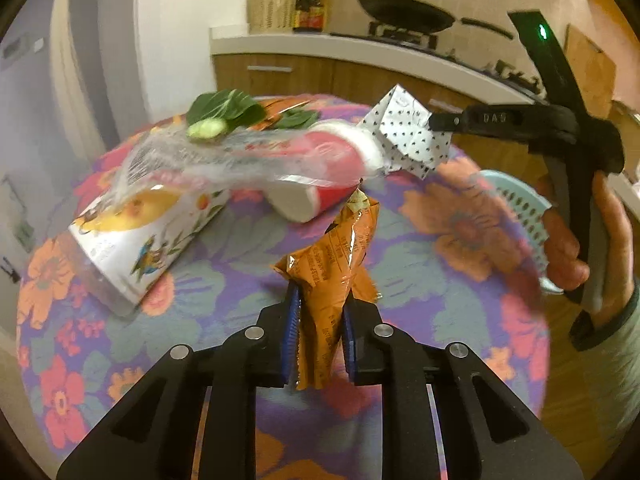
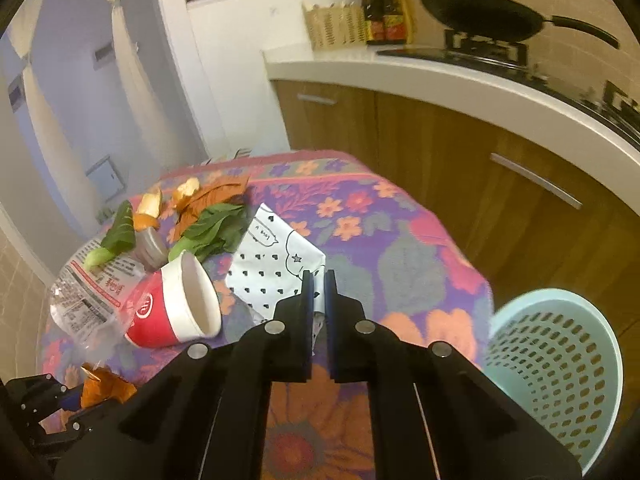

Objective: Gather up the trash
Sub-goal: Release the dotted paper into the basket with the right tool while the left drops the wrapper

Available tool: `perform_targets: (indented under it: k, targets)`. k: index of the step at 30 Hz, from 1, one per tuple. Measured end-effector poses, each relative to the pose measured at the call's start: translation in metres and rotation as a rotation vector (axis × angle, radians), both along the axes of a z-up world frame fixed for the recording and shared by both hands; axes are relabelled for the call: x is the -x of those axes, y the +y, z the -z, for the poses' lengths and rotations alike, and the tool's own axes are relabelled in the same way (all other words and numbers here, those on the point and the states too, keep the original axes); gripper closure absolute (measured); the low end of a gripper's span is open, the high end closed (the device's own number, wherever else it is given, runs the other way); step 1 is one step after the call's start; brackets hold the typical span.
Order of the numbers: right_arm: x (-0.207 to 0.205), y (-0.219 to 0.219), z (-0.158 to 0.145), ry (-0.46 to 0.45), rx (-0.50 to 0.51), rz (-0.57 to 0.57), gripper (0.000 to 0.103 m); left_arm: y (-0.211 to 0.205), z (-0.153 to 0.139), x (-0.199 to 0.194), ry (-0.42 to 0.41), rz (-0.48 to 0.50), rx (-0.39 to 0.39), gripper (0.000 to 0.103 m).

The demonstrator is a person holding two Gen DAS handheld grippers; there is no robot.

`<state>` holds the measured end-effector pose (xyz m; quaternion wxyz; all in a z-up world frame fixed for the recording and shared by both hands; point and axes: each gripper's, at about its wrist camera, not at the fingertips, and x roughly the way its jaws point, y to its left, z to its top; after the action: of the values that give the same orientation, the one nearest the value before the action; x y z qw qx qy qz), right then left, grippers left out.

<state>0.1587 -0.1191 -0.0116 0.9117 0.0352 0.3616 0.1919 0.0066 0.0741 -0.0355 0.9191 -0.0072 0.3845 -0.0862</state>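
Note:
My left gripper (image 1: 318, 304) is shut on an orange snack wrapper (image 1: 340, 256) and holds it above the flowered tablecloth (image 1: 224, 280). My right gripper (image 2: 318, 280) is shut on a white paper with black hearts (image 2: 272, 264), also seen lifted in the left wrist view (image 1: 404, 132). On the table lie a red and white paper cup (image 2: 176, 304), a crumpled clear plastic bottle (image 2: 84, 300), green leaves (image 2: 212, 228), orange peels (image 2: 188, 196) and a printed carton (image 1: 148, 232).
A light blue perforated basket (image 2: 556, 364) stands off the table's right edge. Behind the table runs a kitchen counter (image 2: 440, 76) with wooden cabinets, a wok (image 2: 480, 12), bottles and a woven basket (image 2: 336, 24).

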Motion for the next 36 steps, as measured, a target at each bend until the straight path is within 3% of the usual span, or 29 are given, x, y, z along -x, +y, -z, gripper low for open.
perform_targets:
  k: [6,13,20,29,36]
  targets:
    - [0.019,-0.042,-0.009,-0.03,-0.079,0.048,0.1,-0.023,-0.013,0.002,-0.045,0.084,0.064,0.087]
    - [0.035,-0.108,-0.016,-0.064,-0.144,0.165,0.1,-0.077,-0.035,-0.018,-0.076,0.181,0.051,0.087]
    - [0.049,-0.181,0.003,-0.043,-0.165,0.303,0.1,-0.141,-0.047,-0.044,-0.09,0.303,0.04,0.087]
    - [0.046,-0.237,0.065,0.105,-0.16,0.441,0.1,-0.232,-0.024,-0.098,0.03,0.436,0.034,0.086]
    - [0.043,-0.25,0.089,0.17,-0.151,0.459,0.099,-0.269,0.009,-0.134,0.136,0.447,0.056,0.085]
